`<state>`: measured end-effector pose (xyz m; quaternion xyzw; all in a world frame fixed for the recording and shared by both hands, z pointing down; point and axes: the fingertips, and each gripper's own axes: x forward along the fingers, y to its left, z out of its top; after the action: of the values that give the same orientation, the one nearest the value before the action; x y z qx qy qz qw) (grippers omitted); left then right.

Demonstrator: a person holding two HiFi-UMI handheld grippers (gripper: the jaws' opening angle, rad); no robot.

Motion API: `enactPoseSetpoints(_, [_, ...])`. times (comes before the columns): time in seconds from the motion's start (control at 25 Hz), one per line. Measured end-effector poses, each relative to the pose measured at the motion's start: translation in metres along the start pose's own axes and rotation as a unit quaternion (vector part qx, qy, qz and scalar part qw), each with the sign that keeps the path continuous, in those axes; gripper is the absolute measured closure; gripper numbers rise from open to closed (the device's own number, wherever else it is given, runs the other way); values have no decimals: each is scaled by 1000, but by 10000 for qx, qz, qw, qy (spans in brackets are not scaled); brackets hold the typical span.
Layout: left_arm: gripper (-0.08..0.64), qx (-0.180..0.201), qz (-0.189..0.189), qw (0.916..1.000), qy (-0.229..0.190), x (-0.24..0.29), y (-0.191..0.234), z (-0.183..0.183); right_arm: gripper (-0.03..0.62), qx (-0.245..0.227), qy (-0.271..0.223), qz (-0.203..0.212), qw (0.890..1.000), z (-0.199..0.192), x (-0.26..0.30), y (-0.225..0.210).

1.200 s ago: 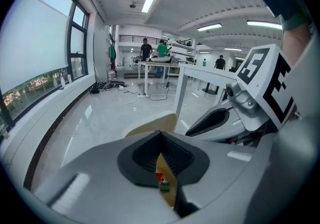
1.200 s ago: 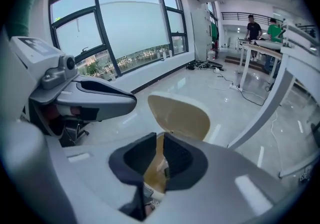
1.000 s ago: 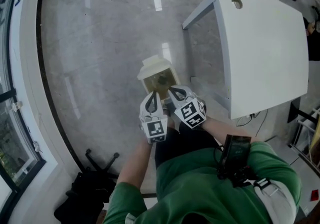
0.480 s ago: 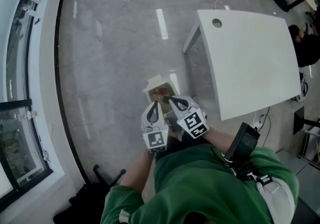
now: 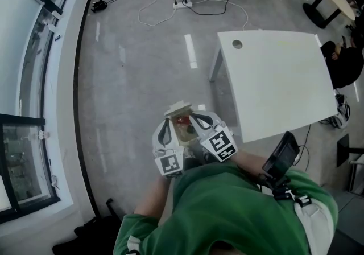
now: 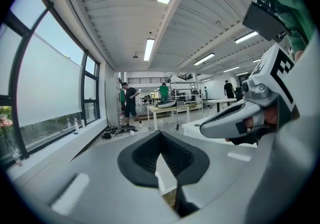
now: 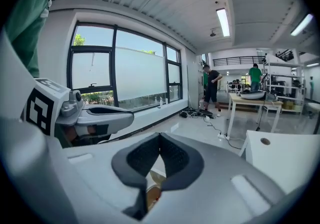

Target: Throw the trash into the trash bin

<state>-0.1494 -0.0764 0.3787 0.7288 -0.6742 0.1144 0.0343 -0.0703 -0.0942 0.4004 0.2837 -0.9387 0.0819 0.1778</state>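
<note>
Both grippers have come up with me, the bin now farther below; left gripper and right gripper are pressed together, empty; trash sits inside the bin; I reckon the throw is done, so I lift straight, clear of the bin's flap and the table

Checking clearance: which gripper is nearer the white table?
Right. The right gripper grips the table-facing side of the beige bin, close to the white table edge. The left gripper grips the bin's opposite side, farther off.
</note>
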Motion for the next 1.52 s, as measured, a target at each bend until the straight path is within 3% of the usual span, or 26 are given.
enactPoseSetpoints(0.16, [555, 265, 211, 9984, -447, -14, -2, 32, 588, -134, -324, 33, 9994, 20, -18, -7])
enactPoseSetpoints(0.32, [555, 887, 391, 9903, -994, -26, -7, 67, 588, -175, -578, 78, 9981, 33, -35, -16])
enactPoseSetpoints(0.52, [555, 1298, 373, 9843, -1133, -35, -13, 87, 588, -233, -738, 81, 9970, 46, -48, -18])
enactPoseSetpoints(0.76, [557, 806, 192, 9868, -1394, -54, -18, 94, 588, -351, -1047, 9, 9939, 72, -64, 0])
enactPoseSetpoints(0.96, [557, 510, -33, 9894, -1356, -72, -18, 97, 588, -424, -1181, -37, 9921, 85, -78, 25])
enactPoseSetpoints(1.52, [555, 105, -465, 9917, -1197, -136, -33, 89, 589, -293, -1109, -271, 9930, 69, -128, 87])
